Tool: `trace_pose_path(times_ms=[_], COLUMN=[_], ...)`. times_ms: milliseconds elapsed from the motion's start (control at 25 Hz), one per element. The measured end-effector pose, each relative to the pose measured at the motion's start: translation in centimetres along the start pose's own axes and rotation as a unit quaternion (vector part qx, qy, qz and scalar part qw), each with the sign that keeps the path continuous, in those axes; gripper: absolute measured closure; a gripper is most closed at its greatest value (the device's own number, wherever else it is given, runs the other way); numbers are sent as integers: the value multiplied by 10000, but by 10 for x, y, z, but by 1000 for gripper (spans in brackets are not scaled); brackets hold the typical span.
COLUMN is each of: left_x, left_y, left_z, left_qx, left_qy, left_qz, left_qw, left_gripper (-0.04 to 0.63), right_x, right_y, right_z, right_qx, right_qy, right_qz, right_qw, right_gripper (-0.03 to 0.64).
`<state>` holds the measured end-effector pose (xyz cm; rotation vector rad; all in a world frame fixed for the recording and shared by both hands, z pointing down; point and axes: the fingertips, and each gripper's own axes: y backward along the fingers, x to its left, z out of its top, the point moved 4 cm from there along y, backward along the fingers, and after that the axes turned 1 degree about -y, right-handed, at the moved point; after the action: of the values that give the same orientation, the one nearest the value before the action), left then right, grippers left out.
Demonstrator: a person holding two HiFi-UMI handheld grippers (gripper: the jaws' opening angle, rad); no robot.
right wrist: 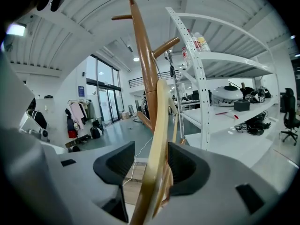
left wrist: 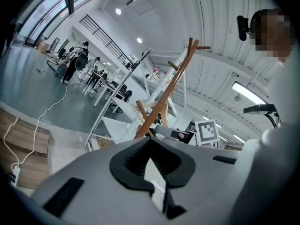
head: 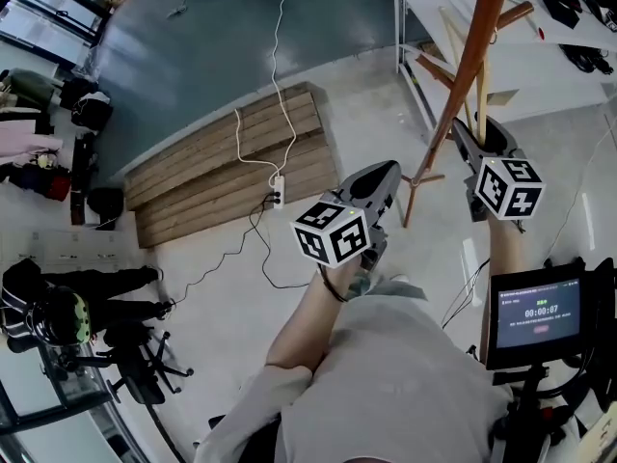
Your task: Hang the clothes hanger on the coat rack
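Note:
The wooden coat rack (head: 472, 56) stands at the upper right, its pole and pegs rising in the right gripper view (right wrist: 143, 46) and the left gripper view (left wrist: 173, 86). The pale wooden clothes hanger (right wrist: 157, 149) runs upright between the jaws of my right gripper (right wrist: 150, 165), close in front of the pole. Those jaws stand open, with a gap beside the hanger on the left. In the head view the right gripper (head: 472, 133) sits at the rack with the hanger (head: 480, 99) above it. My left gripper (head: 386, 172) hovers left of the rack, shut and empty (left wrist: 150, 142).
White metal shelving (head: 434, 27) stands right behind the rack (right wrist: 201, 78). Wooden boards (head: 222, 162) lie on the floor with a power strip (head: 277, 193) and white cable. A small monitor (head: 538, 316) is at the lower right. Dark chairs and bags line the left edge.

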<state>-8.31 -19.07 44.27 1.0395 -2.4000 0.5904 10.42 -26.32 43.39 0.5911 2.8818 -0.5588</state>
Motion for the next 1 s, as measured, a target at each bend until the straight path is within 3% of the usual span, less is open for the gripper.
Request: trace_pose_path(times_ms=[240,640,840,1000], left_x=[3,-12,-49,-76], left_y=[-1,20,45,22], left_z=[4,23,45,55], left_qx=[-79,-282,-318,-251], left_qy=[18,-64,-167,-373], left_qz=[-9,-246,-692,-1223], left_qw=[10000,9993,9970,9915], left_gripper=[589,590,589,589], right_x=[-9,17,51,36], right_y=[4,47,109,147], right_z=[13,34,70,82], right_qx=[-112,-433,-877,-1271], right_qy=[-93,-124,-142,-192], right_qz=[-21,-38,-255,-663], right_qw=[9999,9990,9957,9895], right_gripper=[416,416,416,417])
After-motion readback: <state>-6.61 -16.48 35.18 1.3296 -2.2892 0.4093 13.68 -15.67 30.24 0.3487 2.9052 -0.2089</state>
